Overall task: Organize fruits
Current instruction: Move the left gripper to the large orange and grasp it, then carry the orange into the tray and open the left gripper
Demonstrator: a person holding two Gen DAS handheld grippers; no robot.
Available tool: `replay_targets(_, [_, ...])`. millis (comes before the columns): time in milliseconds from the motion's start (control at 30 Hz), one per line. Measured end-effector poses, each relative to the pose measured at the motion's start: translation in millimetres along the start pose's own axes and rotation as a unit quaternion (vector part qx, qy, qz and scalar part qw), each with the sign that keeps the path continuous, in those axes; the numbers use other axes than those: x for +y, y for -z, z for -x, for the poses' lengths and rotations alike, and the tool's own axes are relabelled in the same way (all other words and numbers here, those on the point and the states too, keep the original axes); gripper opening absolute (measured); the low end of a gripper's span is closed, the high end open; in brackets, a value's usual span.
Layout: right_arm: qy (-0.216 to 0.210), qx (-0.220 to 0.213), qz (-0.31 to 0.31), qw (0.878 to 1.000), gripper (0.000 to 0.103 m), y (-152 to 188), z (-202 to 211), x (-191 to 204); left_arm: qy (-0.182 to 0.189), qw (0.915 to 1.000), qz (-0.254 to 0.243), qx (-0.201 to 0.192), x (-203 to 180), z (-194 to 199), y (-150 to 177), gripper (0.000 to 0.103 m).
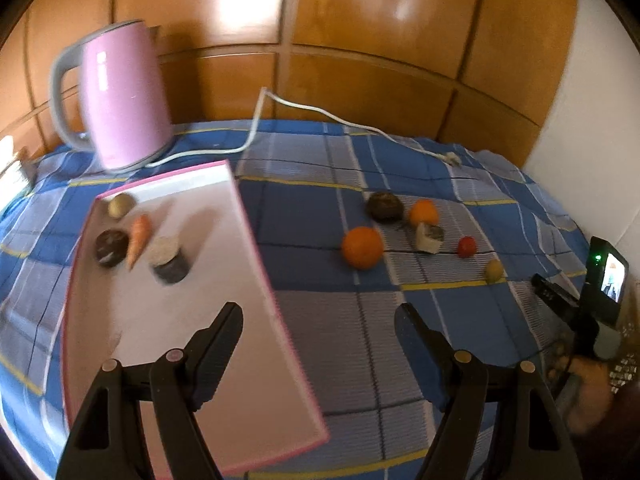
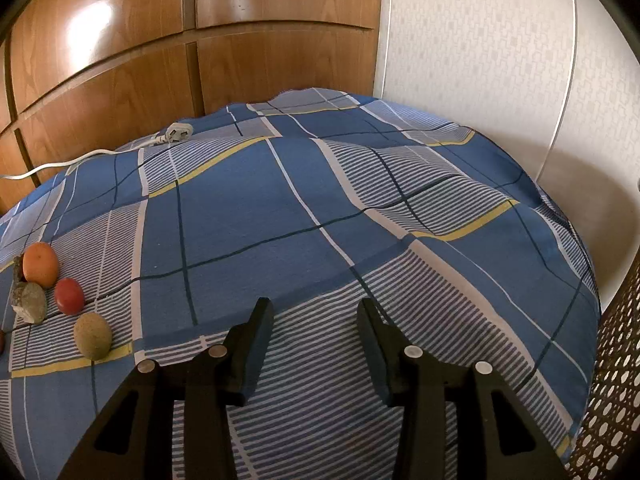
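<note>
Left wrist view — pink-rimmed tray [image 1: 224, 264] with carrot [image 1: 138, 240], potato [image 1: 120, 205]; left gripper [image 1: 320, 320] and right gripper [image 2: 316, 312] both agape, empty.

The cloth [image 2: 320, 208] ahead of the right gripper [image 2: 316, 344] lies bare to the far edge, hemmed by the wall [image 2: 500, 60] and wood panels [image 2: 200, 40]. Leftward, loose fruit [image 1: 362, 247] clusters mid-cloth, with open cloth between it and the tray [image 1: 256, 240]. Behind the tray stand a kettle [image 1: 124, 96] and its cord [image 1: 320, 112] (trailing along the far edge).
</note>
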State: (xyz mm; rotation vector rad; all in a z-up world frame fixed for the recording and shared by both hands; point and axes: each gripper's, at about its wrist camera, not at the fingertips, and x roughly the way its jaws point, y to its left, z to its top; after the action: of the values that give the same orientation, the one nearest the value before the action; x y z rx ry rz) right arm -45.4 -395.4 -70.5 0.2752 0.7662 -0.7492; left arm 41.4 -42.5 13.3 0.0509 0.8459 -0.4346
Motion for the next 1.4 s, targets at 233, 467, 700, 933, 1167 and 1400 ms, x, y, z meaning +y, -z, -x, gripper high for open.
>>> replay_targets(233, [0.0,-0.001,0.0,1.0,0.045,0,0,0,0.016,0.9991,-0.03,0.024,-24,-29,-23,0.077])
replay_targets(467, [0.0,0.0,0.0,1.0,0.045,0,0,0,0.008,0.9974,-0.034,0.063,-38,-74,-41,0.077])
replay_targets(700, [0.001,-0.001,0.001,1.0,0.045,0,0,1,-0.012,0.9943,-0.03,0.102,-37,-115,-48,0.073])
replay_targets(933, [0.004,-0.001,0.004,1.0,0.045,-1,0,3,0.001,0.9945,-0.039,0.097,-40,-125,-41,0.039])
replay_targets(1167, [0.005,-0.002,0.006,1.0,0.046,-2,-2,4,0.021,0.997,-0.021,0.072,-37,-98,-29,0.039])
replay_targets(1400, [0.006,-0.002,0.007,1.0,0.046,-1,-2,4,0.049,0.9978,0.011,0.043,-28,-59,-14,0.039])
